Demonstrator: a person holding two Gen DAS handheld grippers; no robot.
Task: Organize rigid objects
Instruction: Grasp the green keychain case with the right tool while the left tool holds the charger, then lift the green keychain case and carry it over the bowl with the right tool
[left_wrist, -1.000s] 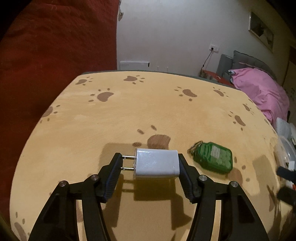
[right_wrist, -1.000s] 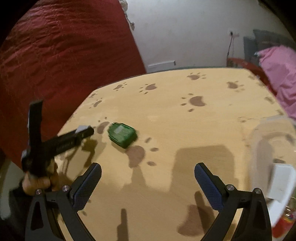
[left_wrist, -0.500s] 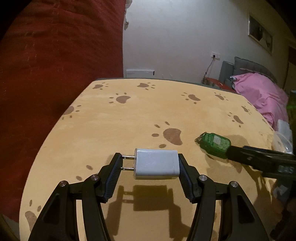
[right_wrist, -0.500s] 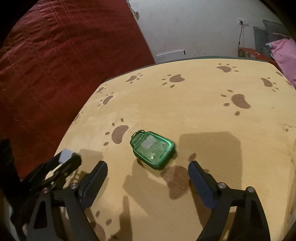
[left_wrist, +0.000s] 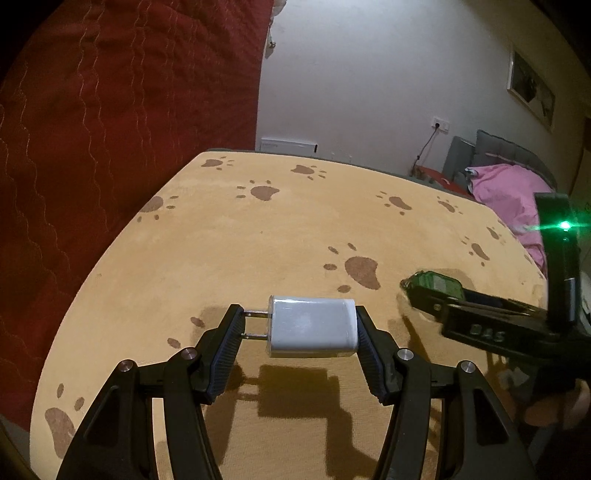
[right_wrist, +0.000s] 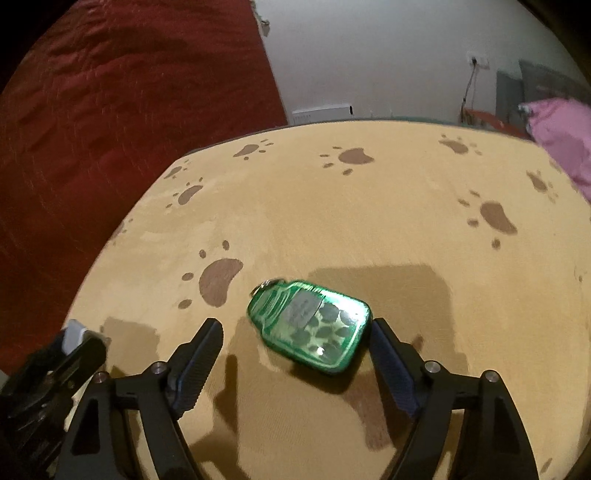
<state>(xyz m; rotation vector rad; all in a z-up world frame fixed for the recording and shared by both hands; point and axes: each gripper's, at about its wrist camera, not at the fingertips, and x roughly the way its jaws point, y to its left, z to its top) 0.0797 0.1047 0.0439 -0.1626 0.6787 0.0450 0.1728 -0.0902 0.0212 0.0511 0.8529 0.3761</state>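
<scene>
My left gripper (left_wrist: 299, 318) is shut on a white plug-in charger (left_wrist: 314, 328), held by its ends above the cloth with the prongs pointing left. A green, bottle-shaped translucent case (right_wrist: 310, 325) lies flat on the paw-print tablecloth (right_wrist: 369, 221). My right gripper (right_wrist: 295, 326) straddles it and its jaws are closing. The right pad (right_wrist: 384, 350) is at the case's end and the left pad (right_wrist: 207, 347) is still apart from it. In the left wrist view the right gripper's arm (left_wrist: 487, 328) reaches in from the right over the green case (left_wrist: 439, 283).
A red quilted blanket (left_wrist: 110, 147) hangs along the table's left side. Pink bedding (left_wrist: 509, 192) lies past the right edge, and a white wall stands behind. The left gripper's body (right_wrist: 48, 373) sits at the lower left of the right wrist view.
My right gripper has come in over the green case and its jaws have narrowed around it. The left gripper has drifted a little, still holding the charger.
</scene>
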